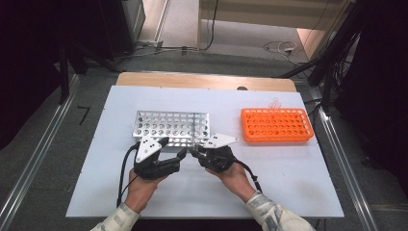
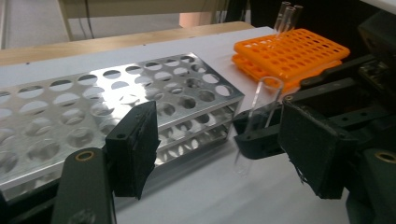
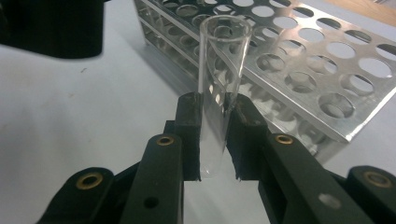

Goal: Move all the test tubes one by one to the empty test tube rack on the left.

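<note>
1. Right claw [image 3: 215, 140] is clamped on a clear glass tube [image 3: 219, 88], gripping it near its lower end. The tube stands upright, open mouth up, likely so the upper length stays free for the other claw to take.
2. Left claw [image 2: 219, 149] stands partly spread, one pad on each side of the tube [image 2: 261, 116], not pressing it. No earlier look to compare. My read: a handover is in hand.
3. In the high view both claws meet nose to nose, left claw [image 1: 180, 156] and right claw [image 1: 195, 153], near the middle of the tabletop [image 1: 288, 183], just on the person's side of the metal rack [image 1: 171, 127].
4. The metal rack [image 2: 116, 102] lies close by, holes empty as far as I can see; probably the tube's destination.
5. Orange rack [image 1: 275, 125] sits toward the right edge of the tabletop, with a few more tubes [image 2: 287, 14] upright at its far corner, seemingly the supply.
</note>
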Demonstrator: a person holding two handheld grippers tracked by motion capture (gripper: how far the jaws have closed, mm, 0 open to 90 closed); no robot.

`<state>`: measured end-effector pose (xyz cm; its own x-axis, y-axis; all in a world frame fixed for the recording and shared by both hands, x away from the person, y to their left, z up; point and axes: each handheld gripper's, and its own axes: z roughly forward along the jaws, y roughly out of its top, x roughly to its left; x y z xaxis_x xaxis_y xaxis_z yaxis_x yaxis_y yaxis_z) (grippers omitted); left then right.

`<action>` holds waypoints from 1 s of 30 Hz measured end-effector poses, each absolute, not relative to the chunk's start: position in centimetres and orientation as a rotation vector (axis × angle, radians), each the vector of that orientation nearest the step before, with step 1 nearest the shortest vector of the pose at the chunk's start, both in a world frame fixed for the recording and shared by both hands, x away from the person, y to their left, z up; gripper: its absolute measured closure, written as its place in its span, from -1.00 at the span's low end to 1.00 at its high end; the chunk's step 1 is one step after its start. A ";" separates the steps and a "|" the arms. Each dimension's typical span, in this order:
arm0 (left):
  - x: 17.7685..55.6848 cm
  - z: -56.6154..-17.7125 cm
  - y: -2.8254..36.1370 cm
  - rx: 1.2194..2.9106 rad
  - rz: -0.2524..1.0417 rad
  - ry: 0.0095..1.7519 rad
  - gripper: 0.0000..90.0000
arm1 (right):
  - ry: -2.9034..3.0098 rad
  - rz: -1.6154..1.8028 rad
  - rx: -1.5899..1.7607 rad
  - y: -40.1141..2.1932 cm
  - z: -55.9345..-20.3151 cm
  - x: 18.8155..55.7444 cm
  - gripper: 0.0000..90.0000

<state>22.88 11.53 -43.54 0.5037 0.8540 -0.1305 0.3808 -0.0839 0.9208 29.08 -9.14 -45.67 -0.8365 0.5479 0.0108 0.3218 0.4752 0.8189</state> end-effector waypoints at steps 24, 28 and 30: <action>23.2 -43.8 10.2 1.710 0.531 0.995 0.62 | 2.507 1.336 0.685 -7.2 -45.2 28.2 0.63; 23.2 -43.9 10.1 1.720 0.550 0.994 0.66 | 2.511 1.335 0.690 -7.3 -45.3 28.3 0.63; 23.2 -43.9 10.1 1.722 0.556 0.996 0.67 | 2.513 1.335 0.695 -7.3 -45.4 28.3 0.63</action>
